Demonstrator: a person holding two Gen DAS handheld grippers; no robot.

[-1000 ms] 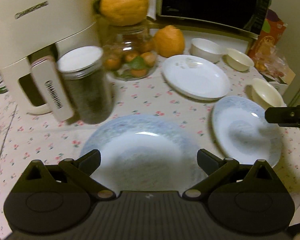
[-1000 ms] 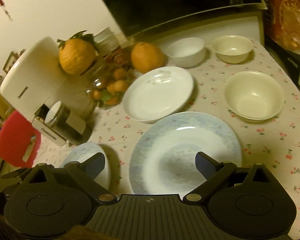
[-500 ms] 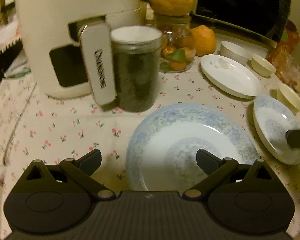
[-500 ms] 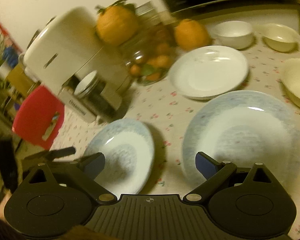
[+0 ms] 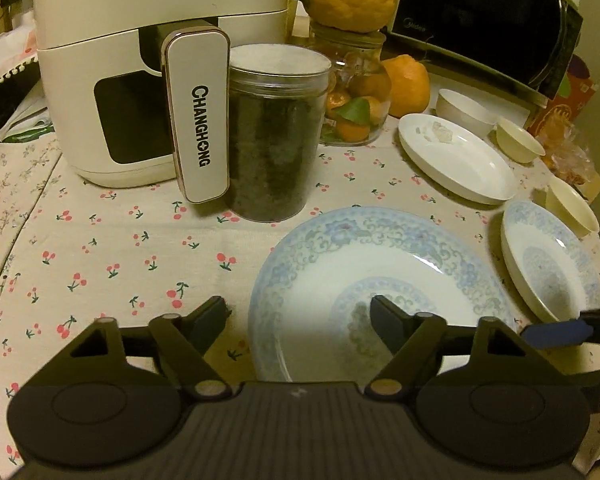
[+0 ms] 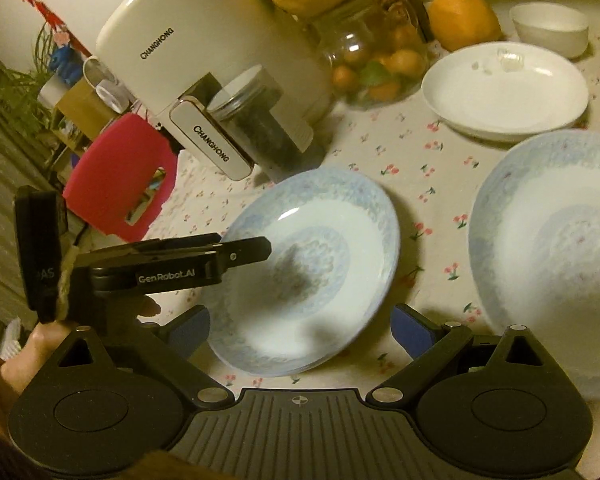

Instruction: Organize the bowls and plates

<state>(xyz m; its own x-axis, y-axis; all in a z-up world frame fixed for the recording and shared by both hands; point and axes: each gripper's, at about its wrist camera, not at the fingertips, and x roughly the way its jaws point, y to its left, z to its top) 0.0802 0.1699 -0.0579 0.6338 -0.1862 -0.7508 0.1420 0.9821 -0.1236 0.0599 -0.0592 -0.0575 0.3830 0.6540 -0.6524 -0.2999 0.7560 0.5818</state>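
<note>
A glossy round plate with a pale blue scroll-patterned rim [image 5: 380, 276] is seen lying on the matte cherry-print tablecloth [image 5: 112, 248], straddled at its near left edge by the left gripper [image 5: 298, 318], whose jaws have just been closing; one dark blue pad is placed outside the rim over the cloth and the other above the plate's well, and whether the pads press on the rim cannot be told. A second blue-patterned plate [image 5: 548, 264] of the same glazed ware is set to the right, near the first but apart from it, with the right gripper [image 6: 300, 326] held over its neighbour, jaws spread wide and nothing pinched. Farther back a plain white plate [image 5: 456, 160] with small pale crumbs, a white bowl [image 5: 464, 110] and two cream bowls [image 5: 518, 144] are found. A clear ribbed-lid jar of dark contents [image 5: 274, 140] stands against the smooth cream air fryer [image 5: 152, 52], beside a glass jar of small oranges [image 5: 356, 96].
</note>
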